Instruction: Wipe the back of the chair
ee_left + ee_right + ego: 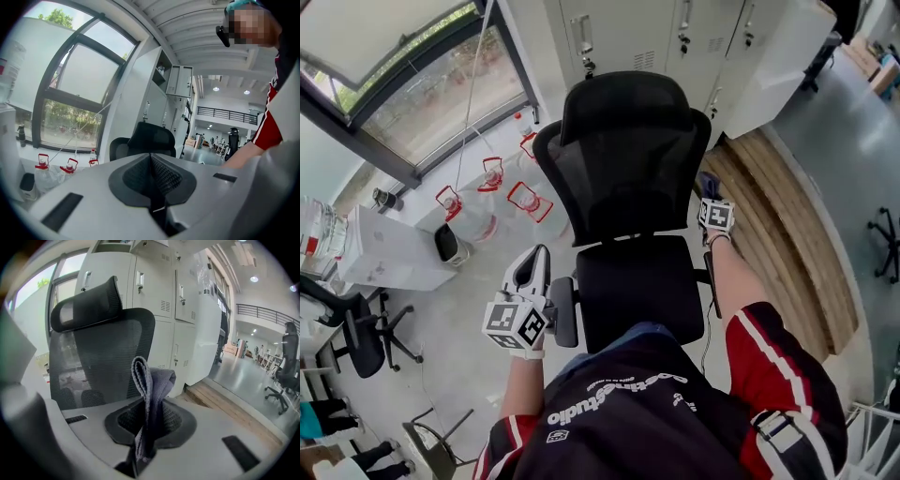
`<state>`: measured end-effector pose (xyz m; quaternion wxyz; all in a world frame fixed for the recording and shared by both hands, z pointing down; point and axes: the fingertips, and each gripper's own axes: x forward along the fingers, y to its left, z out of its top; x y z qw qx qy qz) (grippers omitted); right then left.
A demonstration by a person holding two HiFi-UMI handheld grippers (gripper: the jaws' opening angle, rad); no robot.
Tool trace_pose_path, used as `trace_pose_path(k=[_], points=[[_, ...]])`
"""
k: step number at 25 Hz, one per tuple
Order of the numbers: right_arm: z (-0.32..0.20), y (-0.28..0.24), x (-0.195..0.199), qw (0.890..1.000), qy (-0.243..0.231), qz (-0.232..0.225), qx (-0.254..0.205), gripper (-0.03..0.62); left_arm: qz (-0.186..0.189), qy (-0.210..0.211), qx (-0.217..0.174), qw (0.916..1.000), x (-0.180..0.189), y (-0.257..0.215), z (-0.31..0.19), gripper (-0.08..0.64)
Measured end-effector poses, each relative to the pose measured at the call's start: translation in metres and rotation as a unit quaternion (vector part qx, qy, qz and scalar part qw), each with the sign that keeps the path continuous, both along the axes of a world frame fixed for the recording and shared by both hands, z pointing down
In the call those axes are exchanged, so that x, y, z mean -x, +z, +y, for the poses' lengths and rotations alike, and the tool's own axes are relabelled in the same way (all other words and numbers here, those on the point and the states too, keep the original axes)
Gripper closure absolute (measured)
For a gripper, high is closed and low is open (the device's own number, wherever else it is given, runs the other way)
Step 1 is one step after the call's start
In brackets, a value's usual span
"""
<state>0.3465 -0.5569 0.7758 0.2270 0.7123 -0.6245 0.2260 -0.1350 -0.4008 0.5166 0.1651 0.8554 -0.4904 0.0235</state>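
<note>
Grey cloth (pixel 149 380) pinched in the right tool (pixel 144 425), poised beside the chair back (pixel 101 357).
Nearest the person, the left tool (pixel 151 174) was seen with its jaws pressed together on nothing, low by the left armrest (pixel 563 311). Farther on, the right tool was clamped on the folded cloth and held just beside the right edge of the chair back, so the upright mesh panel lay ahead and to its left. This tool was judged the nearer to the work. The rear face of the panel, turned toward the lockers (pixel 675 33), was hidden from the head view, and contact between cloth and mesh could not be made out.
</note>
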Motion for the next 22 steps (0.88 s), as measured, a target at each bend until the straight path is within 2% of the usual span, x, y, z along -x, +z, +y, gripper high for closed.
trace_pose_path(k=[5, 10, 16, 22], points=[[0.003, -0.022, 0.049, 0.999, -0.038, -0.009, -0.006, 0.531, 0.01, -0.018, -0.016, 0.9997, 0.024, -0.026, 0.012, 0.535], [-0.006, -0.032, 0.116, 0.996, -0.078, -0.042, -0.029, 0.531, 0.015, -0.031, -0.022, 0.9992, 0.044, -0.033, 0.01, 0.535], [0.01, -0.042, 0.2, 0.99, -0.109, -0.082, -0.044, 0.531, 0.01, -0.021, -0.016, 0.9996, 0.054, -0.035, 0.012, 0.535], [0.041, -0.045, 0.279, 0.981, -0.171, -0.083, -0.026, 0.531, 0.027, -0.007, -0.015, 0.9995, 0.057, -0.037, 0.015, 0.535]])
